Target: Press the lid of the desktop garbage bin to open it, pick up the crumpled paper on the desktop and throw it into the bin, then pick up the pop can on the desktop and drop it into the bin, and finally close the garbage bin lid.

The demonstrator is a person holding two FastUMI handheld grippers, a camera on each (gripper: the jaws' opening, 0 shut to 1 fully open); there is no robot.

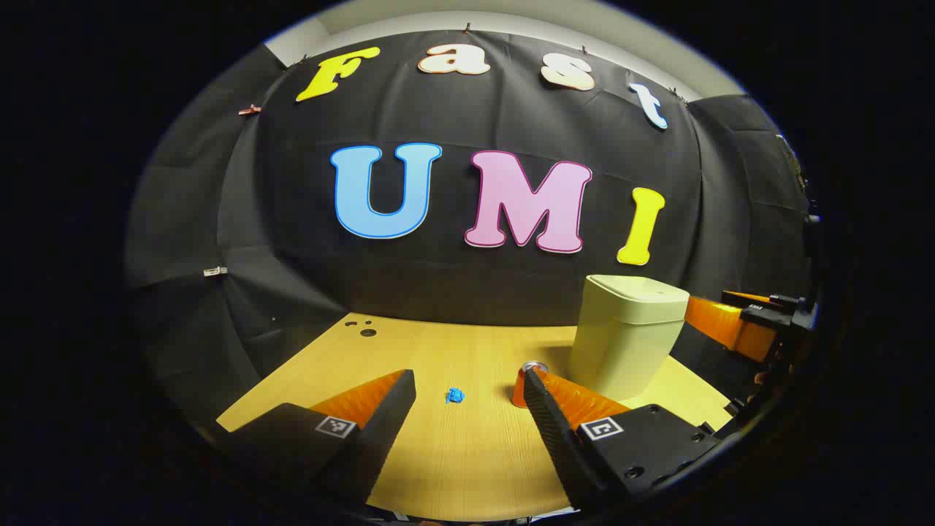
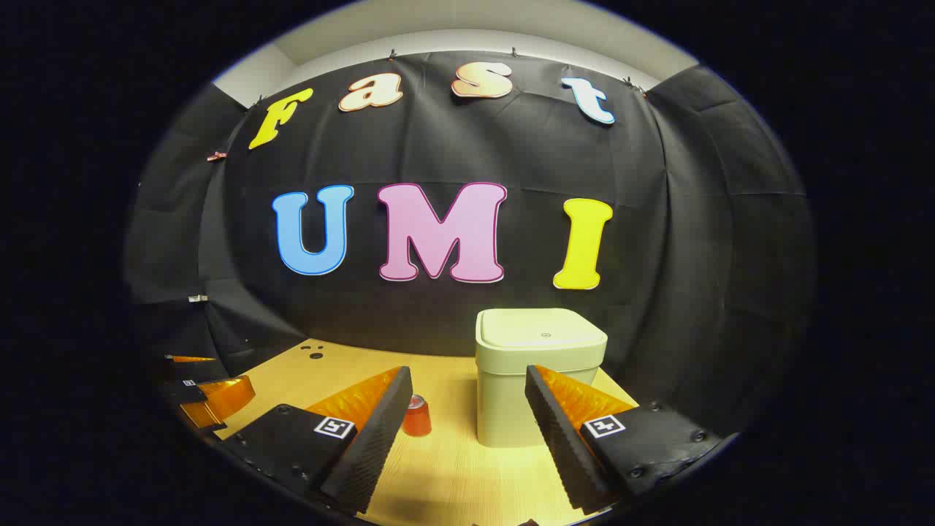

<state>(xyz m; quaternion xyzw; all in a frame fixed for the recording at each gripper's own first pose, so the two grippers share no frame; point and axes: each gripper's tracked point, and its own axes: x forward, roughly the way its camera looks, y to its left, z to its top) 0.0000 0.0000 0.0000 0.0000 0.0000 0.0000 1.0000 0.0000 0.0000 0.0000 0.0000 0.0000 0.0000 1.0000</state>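
A pale green garbage bin (image 1: 630, 332) stands on the wooden table with its lid (image 2: 542, 328) shut. An orange pop can (image 1: 524, 386) stands upright just left of the bin, partly behind my left gripper's right finger; it also appears as the pop can (image 2: 417, 416) in the right gripper view. A small blue crumpled paper (image 1: 455, 396) lies on the table left of the can. My left gripper (image 1: 469, 383) is open above the near table, with the paper ahead between its fingers. My right gripper (image 2: 467, 380) is open, facing the bin and can from close by.
The wooden table (image 1: 453, 453) has small dark holes (image 1: 367, 332) near its far left corner. The other gripper (image 1: 745, 321) reaches in behind the bin at right, and the left one appears at the left edge as a gripper (image 2: 204, 394). Black cloth closes the back.
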